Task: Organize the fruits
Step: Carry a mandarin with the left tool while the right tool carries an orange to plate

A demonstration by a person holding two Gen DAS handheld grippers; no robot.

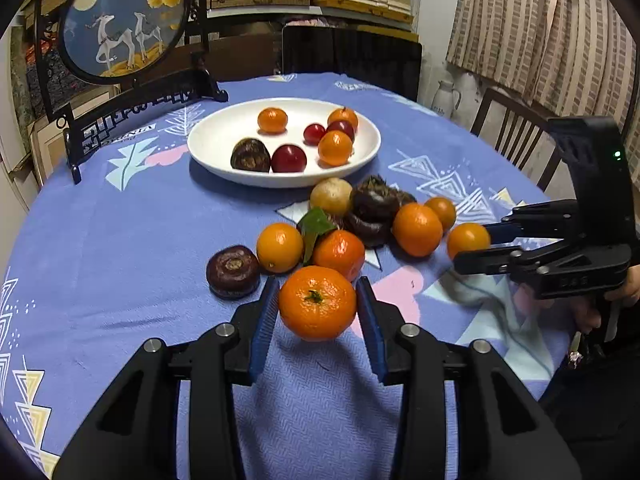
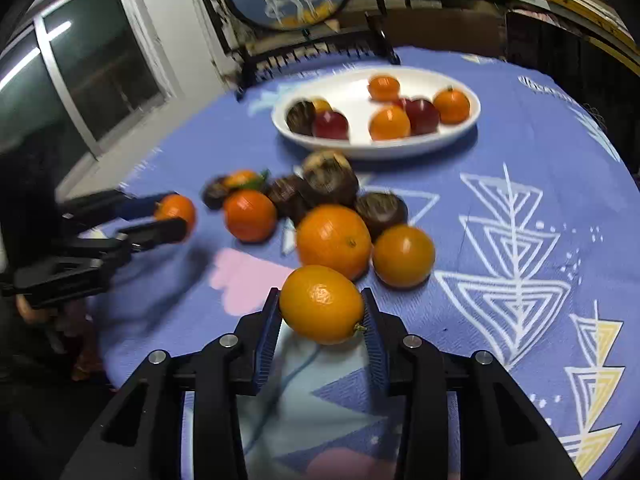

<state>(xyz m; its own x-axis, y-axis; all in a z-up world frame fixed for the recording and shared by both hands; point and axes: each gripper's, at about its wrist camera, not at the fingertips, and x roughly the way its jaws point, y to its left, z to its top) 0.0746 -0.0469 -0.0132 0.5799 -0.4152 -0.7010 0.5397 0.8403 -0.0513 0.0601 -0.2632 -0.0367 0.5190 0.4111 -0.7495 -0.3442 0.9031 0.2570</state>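
My left gripper [image 1: 318, 304] is shut on an orange mandarin [image 1: 317, 302] and holds it just above the blue tablecloth. My right gripper [image 2: 322, 312] is shut on a yellow-orange kumquat [image 2: 322, 304], also clear of the cloth. Each gripper shows in the other view, the right [image 1: 472, 246] and the left [image 2: 172, 212]. A pile of oranges [image 1: 417, 229] and dark brown fruits [image 1: 233, 271] lies on the cloth between the grippers and a white plate [image 1: 216, 136]. The plate holds oranges, red plums and a dark fruit.
A round painted screen on a black stand [image 1: 120, 20] stands behind the plate at the table's far left. A dark chair back [image 1: 352, 56] and a wooden chair [image 1: 516, 132] stand beyond the table's edge. A window [image 2: 80, 72] is at the left.
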